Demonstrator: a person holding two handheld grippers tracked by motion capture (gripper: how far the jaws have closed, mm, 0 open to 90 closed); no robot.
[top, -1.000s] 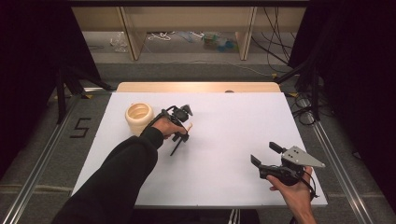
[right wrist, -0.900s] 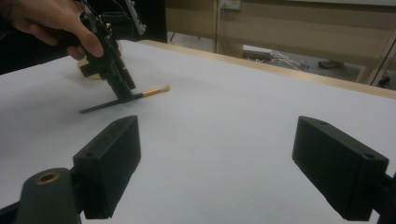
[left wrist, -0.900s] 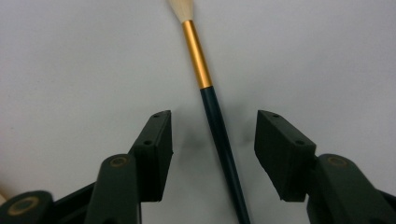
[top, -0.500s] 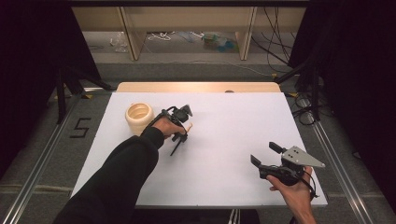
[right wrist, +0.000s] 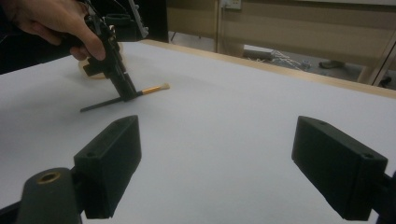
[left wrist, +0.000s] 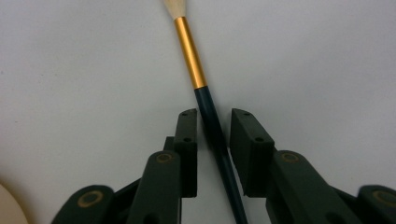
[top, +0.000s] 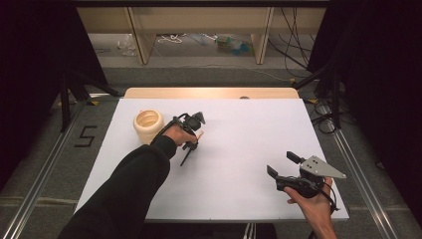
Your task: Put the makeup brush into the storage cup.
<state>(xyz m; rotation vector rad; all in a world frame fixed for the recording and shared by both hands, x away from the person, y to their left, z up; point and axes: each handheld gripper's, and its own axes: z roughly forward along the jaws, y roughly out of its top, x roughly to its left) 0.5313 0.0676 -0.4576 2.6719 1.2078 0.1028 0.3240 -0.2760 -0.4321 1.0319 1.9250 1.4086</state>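
Observation:
A paintbrush (top: pixel 185 159) with a dark handle, a gold ferrule and a pale tip lies on the white table (top: pixel 249 124). My left gripper (top: pixel 191 144) points down over it. In the left gripper view the brush (left wrist: pixel 191 60) runs up between the jaws of the left gripper (left wrist: pixel 214 114), which stand narrowly open on either side of the handle with small gaps. My right gripper (top: pixel 281 163) is held near the front right of the table, wide open and with nothing in it. From the right gripper view (right wrist: pixel 219 140) I see the brush (right wrist: pixel 154 88) flat on the table under the left gripper (right wrist: pixel 126 95).
A cream ribbed cup (top: pixel 148 124) stands just left of the left hand, and its rim (left wrist: pixel 7 207) shows in the left gripper view. A wooden strip (top: pixel 209 92) borders the table's far edge. Shelving and cables lie beyond it.

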